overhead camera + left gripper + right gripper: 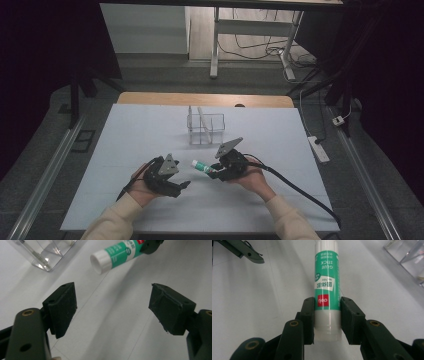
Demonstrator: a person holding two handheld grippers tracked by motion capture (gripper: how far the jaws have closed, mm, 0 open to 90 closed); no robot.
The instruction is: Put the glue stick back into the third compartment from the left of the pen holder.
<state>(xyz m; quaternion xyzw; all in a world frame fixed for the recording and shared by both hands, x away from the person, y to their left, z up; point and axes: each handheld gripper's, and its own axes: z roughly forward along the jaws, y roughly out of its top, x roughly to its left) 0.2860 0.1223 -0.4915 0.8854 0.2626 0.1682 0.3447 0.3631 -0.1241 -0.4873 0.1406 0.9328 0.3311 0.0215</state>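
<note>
Glue stick (326, 290) sits clamped by its bottom end in my right tool (327, 317), cap pointing left, held just above the tabletop (125, 200) near the middle. My left tool (112, 307) stands wide open with nothing in it, a little short of the cap. Beyond both, the clear organizer (206, 128) waits. The smooth tube could slip or swivel if I tug the cap off-axis.
</note>
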